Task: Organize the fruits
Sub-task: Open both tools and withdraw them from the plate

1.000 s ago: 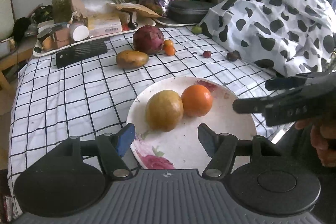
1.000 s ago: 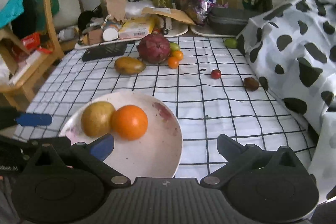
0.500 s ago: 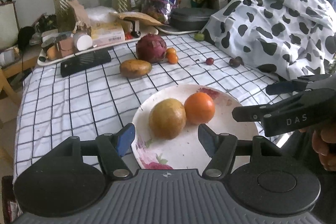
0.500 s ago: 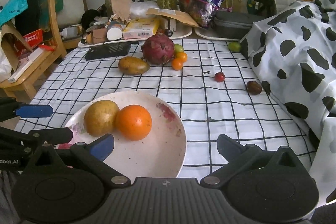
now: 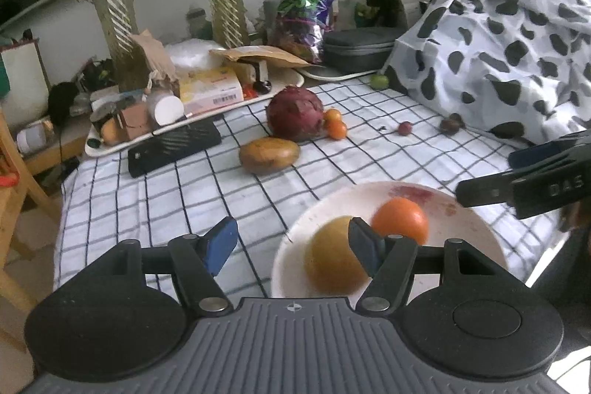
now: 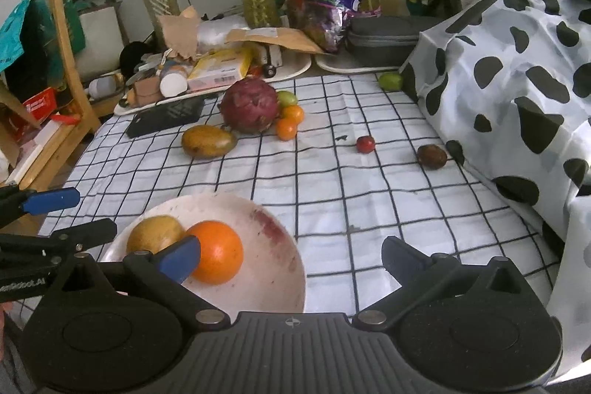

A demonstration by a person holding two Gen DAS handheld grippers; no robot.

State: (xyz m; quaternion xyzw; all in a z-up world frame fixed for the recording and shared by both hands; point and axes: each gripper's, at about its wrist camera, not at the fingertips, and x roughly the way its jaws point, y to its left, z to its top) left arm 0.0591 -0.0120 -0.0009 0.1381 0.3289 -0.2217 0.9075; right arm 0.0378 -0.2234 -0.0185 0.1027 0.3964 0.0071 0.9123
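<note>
Our left tool (image 5: 291,242) and right tool (image 6: 290,255) are both spread, pinching nothing. Just ahead sits a glossy round white plate (image 6: 273,268) holding a smooth orange (image 6: 216,252) touching a matte yellow-brown fruit (image 6: 153,233). Farther back on the grid-checked cloth (image 6: 332,180) lie a scaly dragon fruit (image 6: 249,104) and an oval mango (image 6: 207,141).

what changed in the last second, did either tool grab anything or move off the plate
The left tool swung to its left: the plate that sat between its open fingers now lies to the right of them. Nothing was grabbed or released. The right tool stays open and empty; the orange and the yellow fruit remain on the plate.
</note>
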